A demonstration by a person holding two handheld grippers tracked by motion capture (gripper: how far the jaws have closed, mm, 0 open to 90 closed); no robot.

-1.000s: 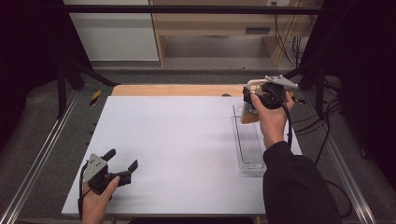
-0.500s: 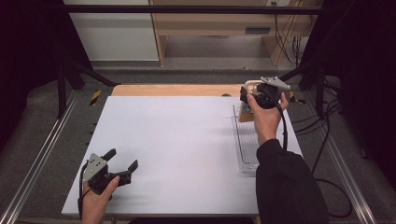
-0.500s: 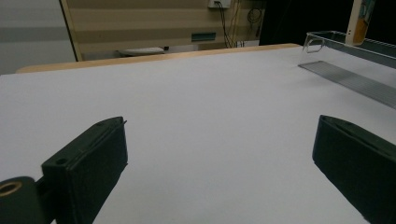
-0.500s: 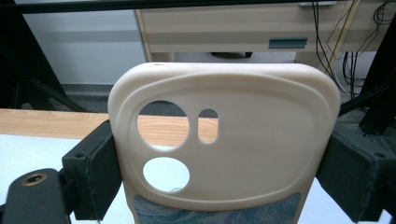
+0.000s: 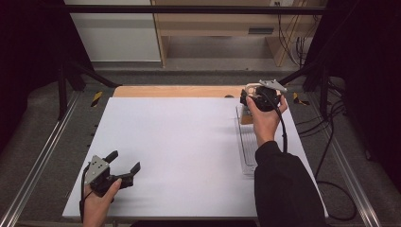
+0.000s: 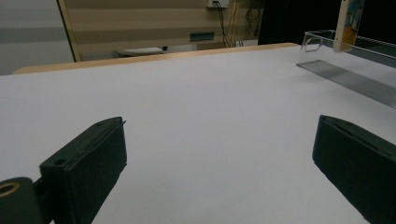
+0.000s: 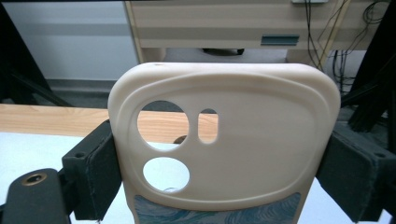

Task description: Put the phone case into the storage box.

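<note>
White table [image 5: 189, 142] broad and bare, left gripper [image 5: 124, 168] jaws apart near the near-left edge, right gripper [image 5: 247, 97] clamped on cream phone case [image 7: 224, 140] above clear tray [image 5: 246, 146] at far right.

The phone case [image 7: 224, 140] is cream, with a blue wavy pattern at its lower edge. The surface [image 5: 179, 142] is white, the tray [image 5: 246, 151] is clear, and both tools have black jaws.

on the white table [image 5: 189, 142] the left gripper [image 5: 124, 166] rests with jaws apart, while the right gripper [image 5: 246, 94] hovers above the clear tray [image 5: 247, 146].
</note>
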